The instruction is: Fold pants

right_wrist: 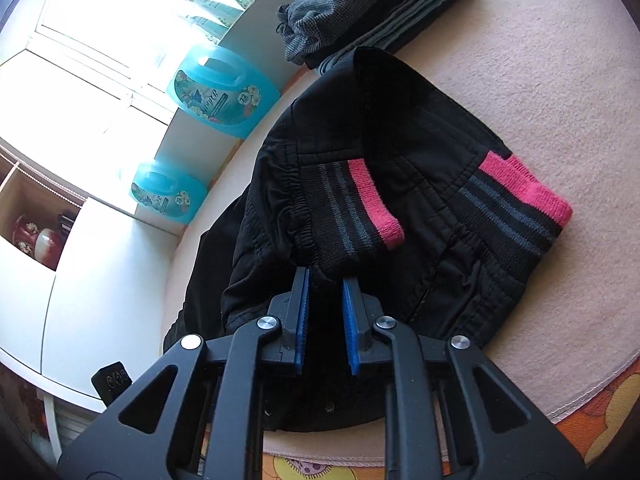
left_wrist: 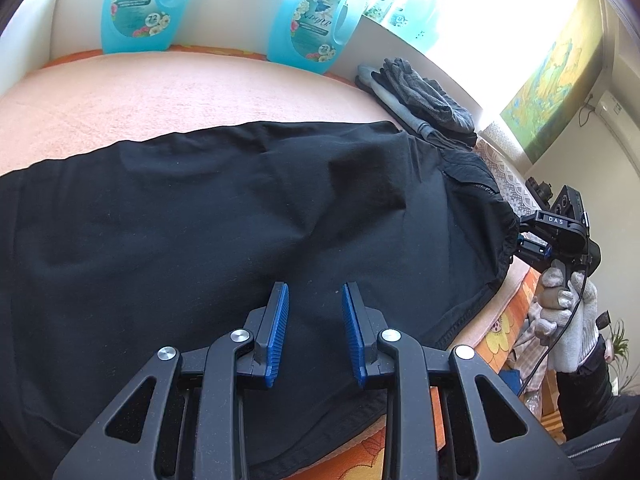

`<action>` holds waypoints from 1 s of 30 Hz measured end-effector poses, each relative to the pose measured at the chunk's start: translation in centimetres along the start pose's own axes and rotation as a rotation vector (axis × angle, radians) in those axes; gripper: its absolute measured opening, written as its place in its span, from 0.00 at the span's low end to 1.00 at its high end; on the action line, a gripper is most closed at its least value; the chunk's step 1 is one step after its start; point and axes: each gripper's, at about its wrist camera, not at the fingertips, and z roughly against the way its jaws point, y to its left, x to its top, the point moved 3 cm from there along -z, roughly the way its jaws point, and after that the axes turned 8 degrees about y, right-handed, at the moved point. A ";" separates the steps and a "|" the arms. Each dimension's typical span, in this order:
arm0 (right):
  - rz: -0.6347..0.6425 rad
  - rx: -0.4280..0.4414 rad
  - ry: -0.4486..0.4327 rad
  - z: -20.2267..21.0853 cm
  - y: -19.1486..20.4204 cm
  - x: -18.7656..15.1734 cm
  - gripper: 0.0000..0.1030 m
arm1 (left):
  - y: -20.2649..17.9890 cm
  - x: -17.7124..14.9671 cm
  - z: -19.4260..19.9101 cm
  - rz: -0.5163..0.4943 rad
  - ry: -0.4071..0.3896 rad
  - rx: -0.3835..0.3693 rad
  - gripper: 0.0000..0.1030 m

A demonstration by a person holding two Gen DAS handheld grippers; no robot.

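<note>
On the pink blanket (left_wrist: 120, 108) the black pants (left_wrist: 200, 220) leave free room toward the bottles (left_wrist: 136, 4); left gripper (left_wrist: 314, 312) fingers apart above cloth, right gripper (right_wrist: 324, 280) clamped on the waistband (right_wrist: 344, 216)

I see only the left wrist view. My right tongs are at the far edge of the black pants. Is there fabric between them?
Observer: Yes. In the right wrist view, fabric of the pants sits between the right tongs. I cannot tell how tight the grip is.
Operator: Which part is it?
Observer: A ribbed band with a pink edge bunches just ahead of them.
Operator: Is there a second band?
Observer: Yes, another pink-edged band lies flat on the beige cover.
</note>
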 end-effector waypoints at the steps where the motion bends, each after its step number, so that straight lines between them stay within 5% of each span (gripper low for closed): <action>1: 0.007 -0.021 -0.018 0.5 -0.2 0.1 0.15 | 0.0 0.0 0.0 0.002 0.000 -0.002 0.25; 9: 0.176 -0.287 -0.180 5.7 0.7 0.5 0.12 | 0.2 0.0 0.0 0.004 -0.002 -0.005 0.25; 16: 0.241 -0.465 -0.072 3.5 -1.0 -0.6 0.12 | 0.2 -0.1 0.1 -0.001 0.001 0.003 0.25; 27: 0.349 -0.505 -0.082 6.3 1.3 -0.6 0.21 | 0.3 1.2 2.9 -0.013 -0.021 0.038 0.25; 30: 0.434 -0.455 -0.099 7.4 4.0 0.9 0.40 | -0.1 3.0 3.4 -0.033 -0.026 0.042 0.25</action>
